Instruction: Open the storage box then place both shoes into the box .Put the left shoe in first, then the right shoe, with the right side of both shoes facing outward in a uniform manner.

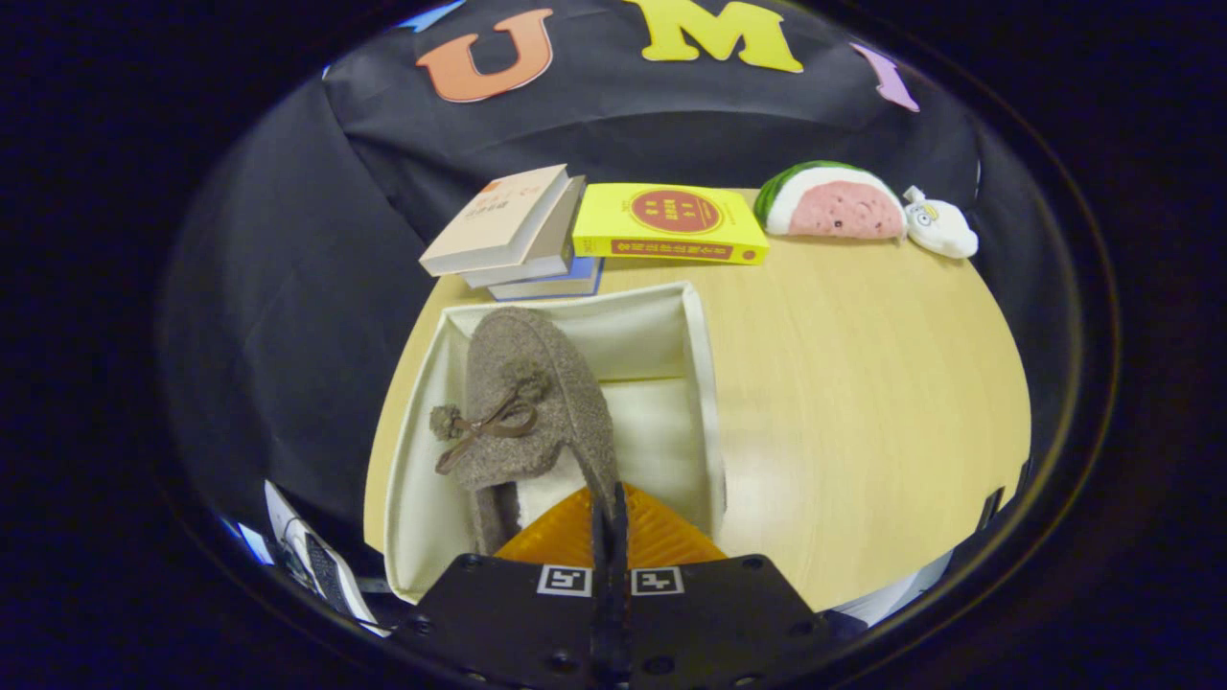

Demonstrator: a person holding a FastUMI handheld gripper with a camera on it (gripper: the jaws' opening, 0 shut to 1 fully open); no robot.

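While the claw [610,513] holds its fingers pressed close together on the heel rim of the fuzzy brown shoe [522,402], the shoe hangs toe-forward inside the open white box [705,402], toward its left wall, with the bow on its upper facing up. Whether the sole already rests on the box floor cannot be told. Beyond the box, at its far left corner, sits a stack of books [513,235], then a yellow book [671,222], and further right a watermelon-slice toy [834,203] with a small white toy [941,228] touching it, all on the pale wooden worktop [863,402].

The grip looks thin, taken on a soft edge only, so the shoe could twist or slip out and land at a slant. Set down too centrally, it would likely crowd the empty right half, leaving too little room for the second shoe. A careless lift-out might also snag the fleece and drag the light box.
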